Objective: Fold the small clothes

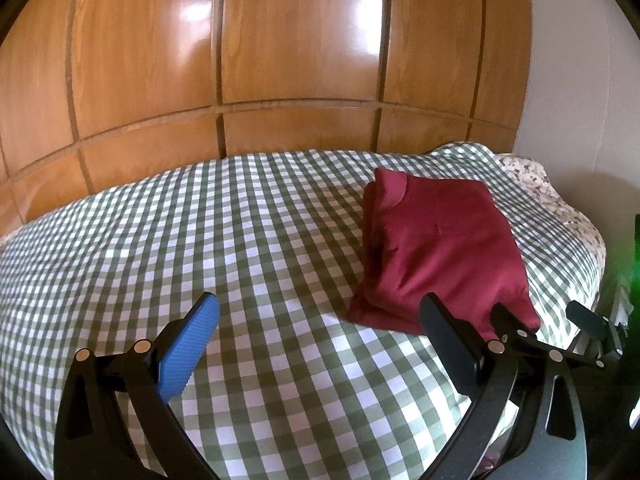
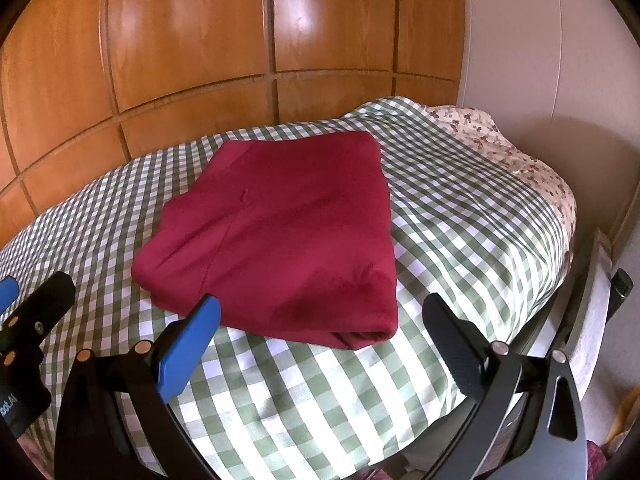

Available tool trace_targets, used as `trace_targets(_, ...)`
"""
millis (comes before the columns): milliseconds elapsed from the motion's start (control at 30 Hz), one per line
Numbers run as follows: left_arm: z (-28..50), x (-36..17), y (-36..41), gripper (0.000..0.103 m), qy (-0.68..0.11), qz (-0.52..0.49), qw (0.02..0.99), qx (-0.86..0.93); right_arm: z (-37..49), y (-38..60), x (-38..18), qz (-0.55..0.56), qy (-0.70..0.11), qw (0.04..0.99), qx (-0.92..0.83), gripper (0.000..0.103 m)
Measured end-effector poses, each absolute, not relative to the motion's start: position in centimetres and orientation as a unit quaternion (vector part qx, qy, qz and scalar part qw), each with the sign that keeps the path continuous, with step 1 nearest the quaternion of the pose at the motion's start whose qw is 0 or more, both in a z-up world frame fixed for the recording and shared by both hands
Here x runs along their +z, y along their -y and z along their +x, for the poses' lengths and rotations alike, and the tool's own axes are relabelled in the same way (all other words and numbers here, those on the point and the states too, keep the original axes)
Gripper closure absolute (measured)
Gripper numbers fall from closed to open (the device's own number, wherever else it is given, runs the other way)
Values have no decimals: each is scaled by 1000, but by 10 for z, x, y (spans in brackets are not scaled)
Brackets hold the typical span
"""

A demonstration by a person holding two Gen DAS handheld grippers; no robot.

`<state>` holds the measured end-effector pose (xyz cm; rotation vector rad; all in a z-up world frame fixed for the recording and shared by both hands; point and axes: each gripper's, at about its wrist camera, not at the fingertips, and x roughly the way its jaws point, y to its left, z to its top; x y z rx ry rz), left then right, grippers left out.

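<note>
A dark red garment (image 2: 276,232) lay folded into a compact, roughly rectangular bundle on the green-and-white checked bedcover (image 2: 460,240), its layered folded edge showing at the corner nearest the camera in the right wrist view. The right gripper (image 2: 320,312) hung just short of that bundle with its jaws spread wide and nothing between them, the blue-padded finger (image 2: 188,352) low beside the bundle's near edge and the black finger (image 2: 456,344) off to the other side over bare checked cloth. In the left wrist view the left gripper (image 1: 320,312) was likewise spread apart and empty, poised over the bedcover (image 1: 200,240) with the garment (image 1: 436,248) ahead and to its right. At the right edge of that view part of the other gripper (image 1: 592,328) showed just beside the bundle's near corner, though whether it touched the cloth could not be made out. A floral sheet (image 2: 500,144) peeked out at the far corner of the bed, beyond the checked cover, and glossy wooden panels (image 2: 192,40) rose behind the bed beside a pale wall (image 2: 540,60)
</note>
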<state>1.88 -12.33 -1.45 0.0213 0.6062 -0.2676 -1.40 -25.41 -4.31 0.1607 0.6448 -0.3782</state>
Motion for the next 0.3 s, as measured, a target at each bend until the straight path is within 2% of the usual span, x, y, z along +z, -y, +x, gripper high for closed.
trace_targets(300,36,-29,114,4,-337,-11,936,-103,-12,274,-41,93,-309,925,-200,2)
